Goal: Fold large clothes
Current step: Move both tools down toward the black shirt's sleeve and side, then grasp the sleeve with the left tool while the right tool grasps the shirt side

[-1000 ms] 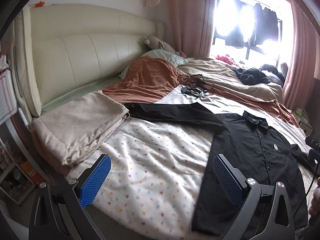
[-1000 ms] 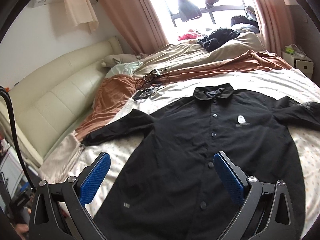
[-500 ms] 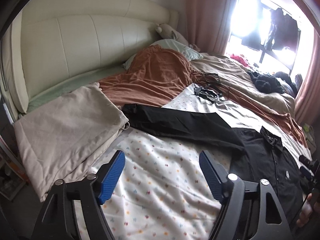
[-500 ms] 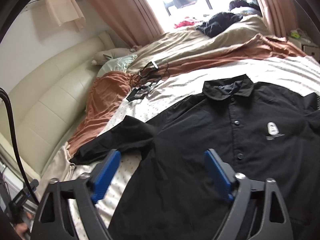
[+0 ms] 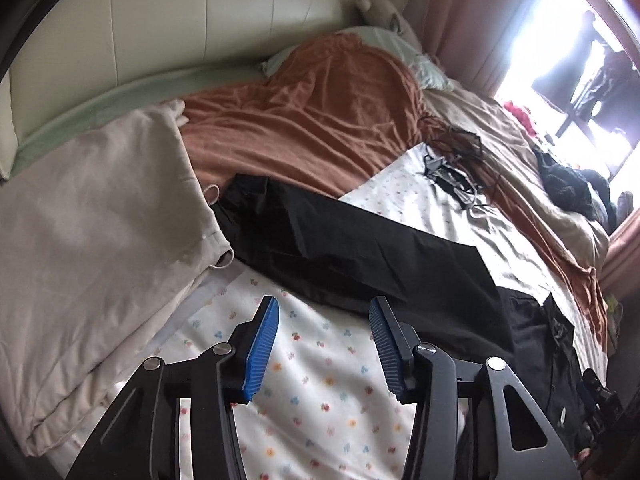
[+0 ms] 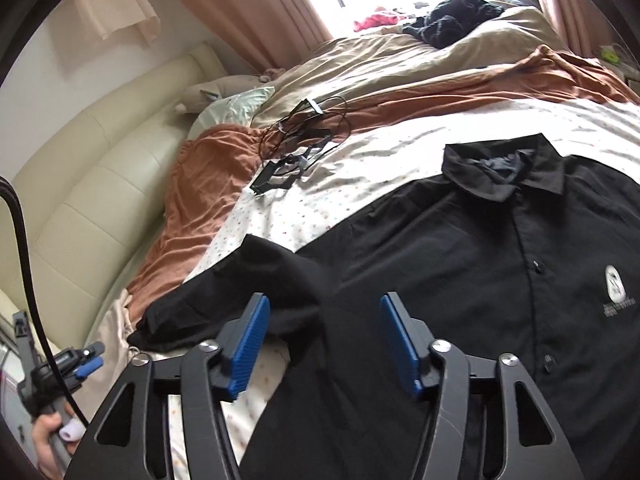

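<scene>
Left wrist view: a black button-up shirt [image 5: 360, 256] lies flat on the bed's patterned sheet [image 5: 320, 392], one long sleeve stretched toward the folded beige blanket [image 5: 92, 240]. Its body is cut off at the right edge. The left gripper [image 5: 324, 320] hovers just short of the sleeve; its jaws have just been closing, half-apart, nothing between them.

Right wrist view: collar points away toward the window, placket running lengthwise; the hem is hidden. The right gripper [image 6: 322, 316], jaws likewise narrowing and empty, hangs over the sleeve's armpit.
</scene>
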